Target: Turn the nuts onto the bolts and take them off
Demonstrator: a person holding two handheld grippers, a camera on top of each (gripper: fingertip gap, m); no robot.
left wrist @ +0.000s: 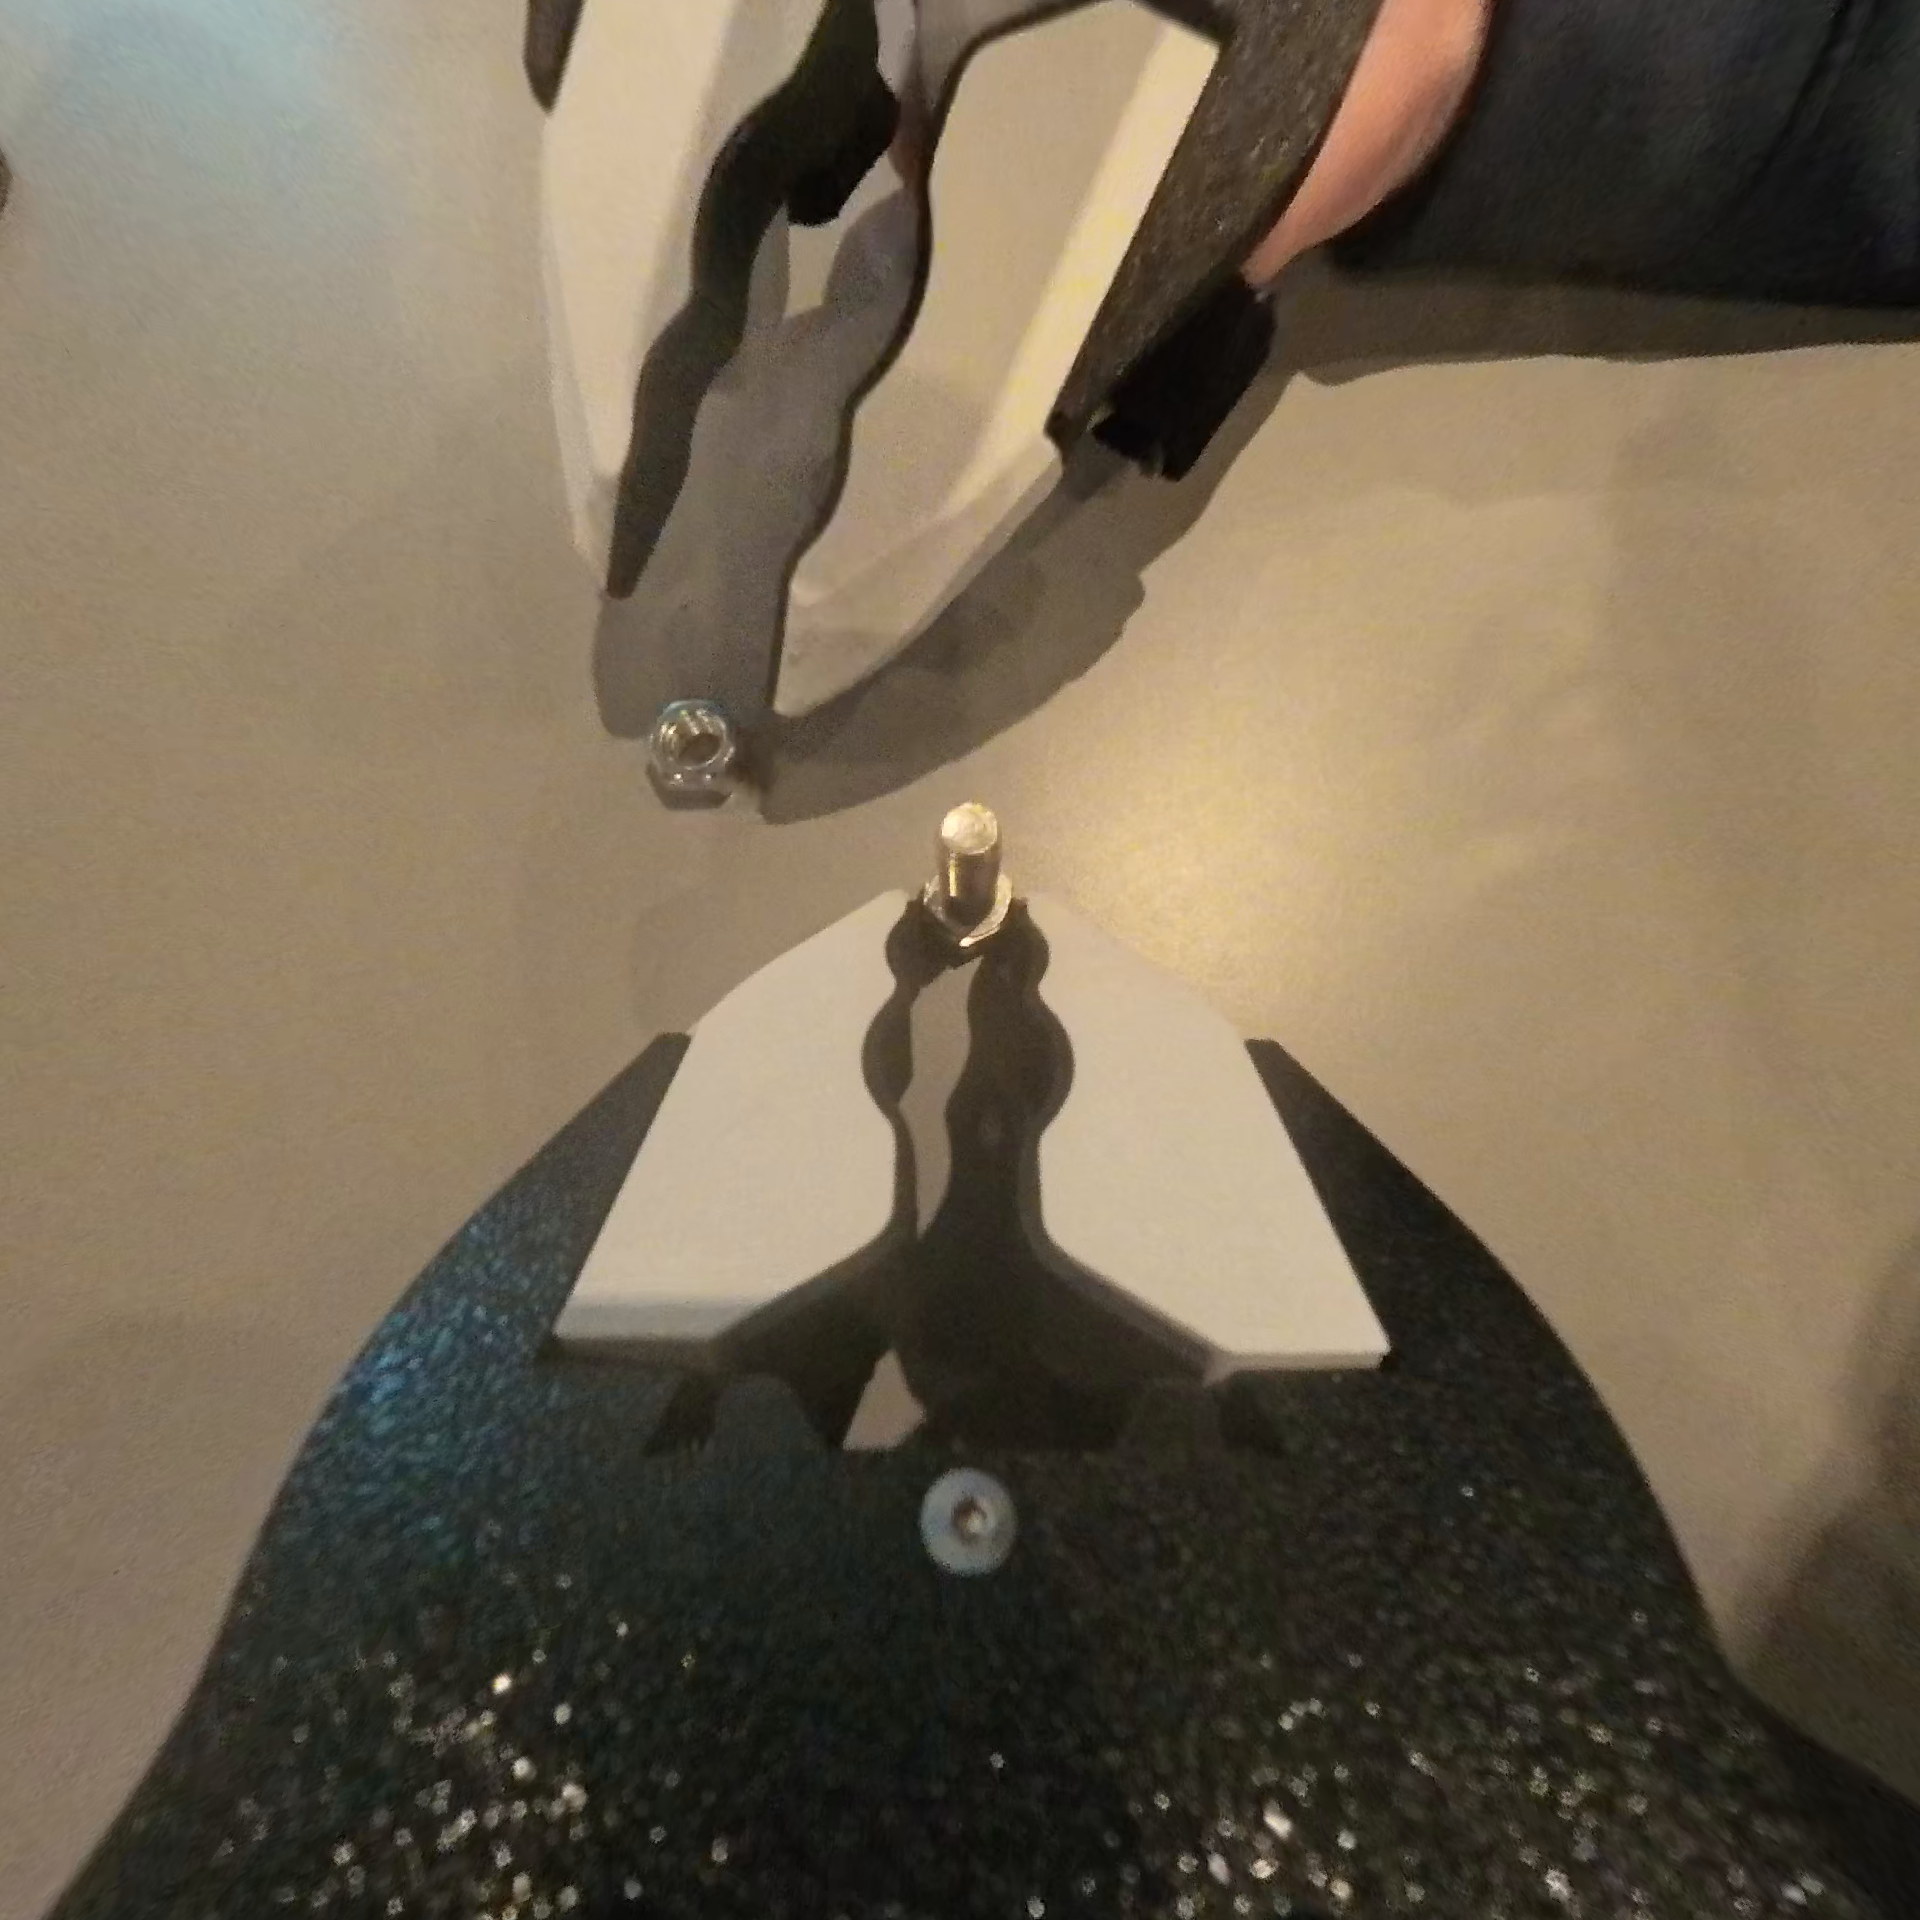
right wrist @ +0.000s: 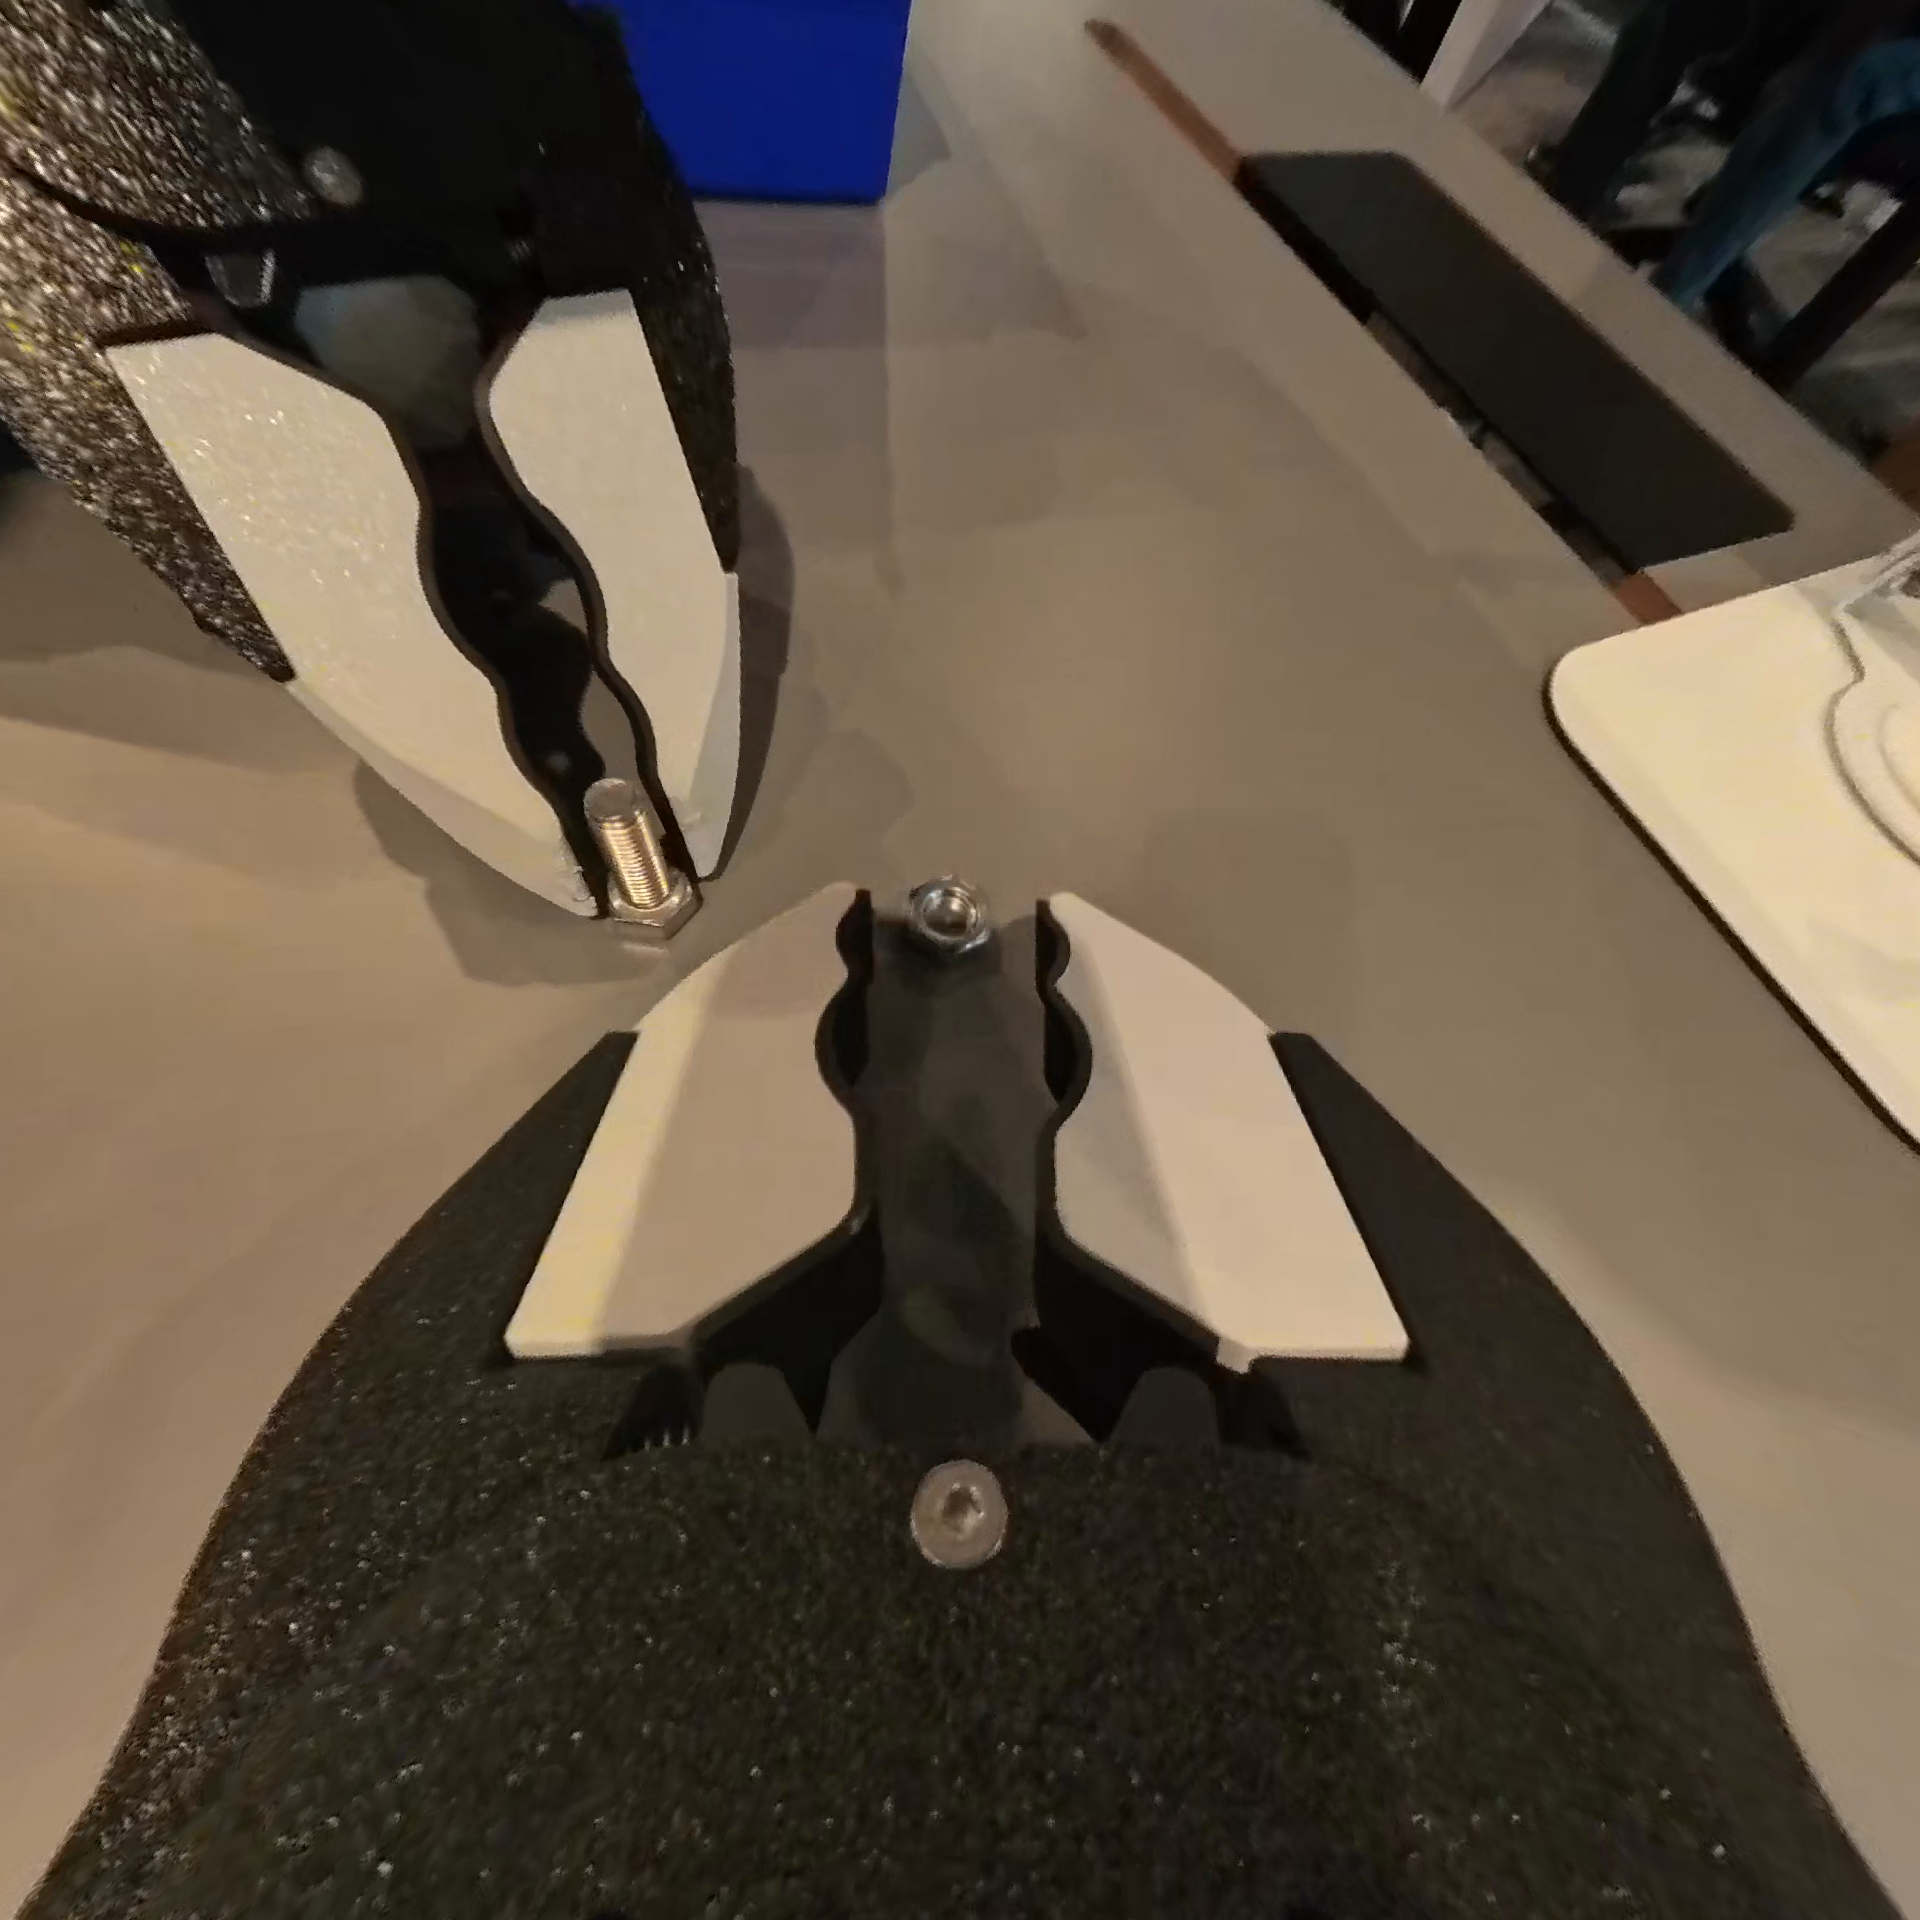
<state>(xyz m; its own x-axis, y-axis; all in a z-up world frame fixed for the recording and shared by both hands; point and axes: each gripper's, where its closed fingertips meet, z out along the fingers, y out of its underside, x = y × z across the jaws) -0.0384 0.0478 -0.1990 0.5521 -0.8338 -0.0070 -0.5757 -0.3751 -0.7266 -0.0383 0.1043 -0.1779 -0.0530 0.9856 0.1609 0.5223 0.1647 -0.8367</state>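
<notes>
Left tool [left wrist: 961, 920] pinching upright bolt [left wrist: 964, 857], right tool [right wrist: 943, 920] pinching nut [right wrist: 940, 914], no readable writing, grey table [right wrist: 1143, 623]

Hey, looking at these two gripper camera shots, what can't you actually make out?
- Bolt: head hidden between left gripper fingertips, left wrist view.
- Nut: its contact with the right gripper sits in shadow, right wrist view.
- White board: cut off by right edge, contents blurred.

Tight between the tools, open bench elsewhere.
Left gripper [right wrist: 639, 894] and right gripper [right wrist: 945, 920] nearly meet; bare bench [right wrist: 1091, 582] lies open beyond, with a black mat [right wrist: 1507, 374] and white board [right wrist: 1745, 831] farther right.
</notes>
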